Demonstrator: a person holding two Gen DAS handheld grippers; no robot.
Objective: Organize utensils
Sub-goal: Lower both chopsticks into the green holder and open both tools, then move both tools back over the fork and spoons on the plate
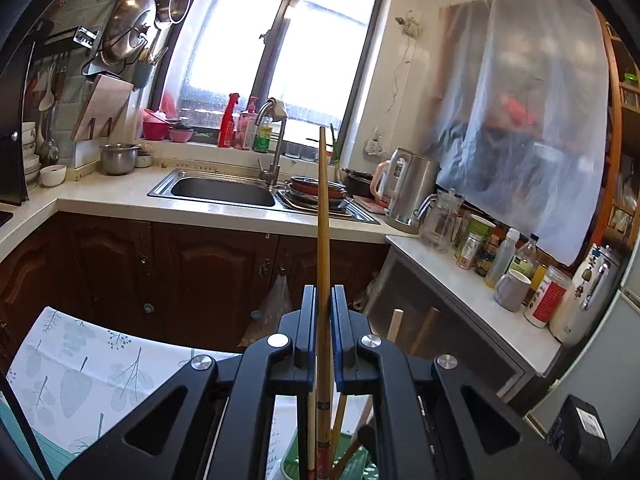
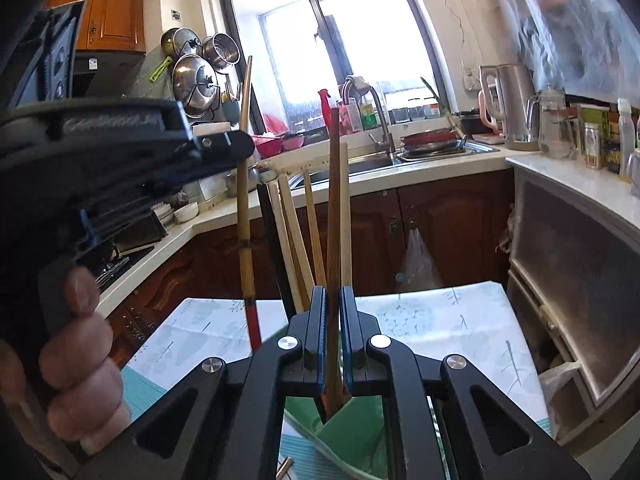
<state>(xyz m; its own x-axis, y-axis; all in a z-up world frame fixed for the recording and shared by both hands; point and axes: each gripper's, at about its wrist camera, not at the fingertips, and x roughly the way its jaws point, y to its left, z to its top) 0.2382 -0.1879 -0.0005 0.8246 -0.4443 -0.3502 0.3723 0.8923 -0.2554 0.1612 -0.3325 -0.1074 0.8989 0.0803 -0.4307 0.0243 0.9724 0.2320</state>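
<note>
In the left wrist view my left gripper [image 1: 323, 294] is shut on a pale bamboo chopstick [image 1: 322, 208] that stands upright, its lower end reaching down toward a green holder [image 1: 360, 465]. In the right wrist view my right gripper [image 2: 332, 294] is shut on a dark brown chopstick [image 2: 334, 200], whose lower end is inside the green holder [image 2: 356, 436]. Several other chopsticks [image 2: 292, 236] lean in that holder. The left gripper [image 2: 236, 146] shows at the left with its bamboo chopstick [image 2: 243, 184], held by a person's hand [image 2: 76, 340].
The holder stands on a table with a leaf-patterned cloth [image 2: 444, 320]. Behind it are dark wooden cabinets [image 1: 180, 276], a sink [image 1: 224, 192] with stacked dishes, and a kettle [image 1: 408, 188]. Bottles and a mug [image 1: 512, 288] crowd the right counter.
</note>
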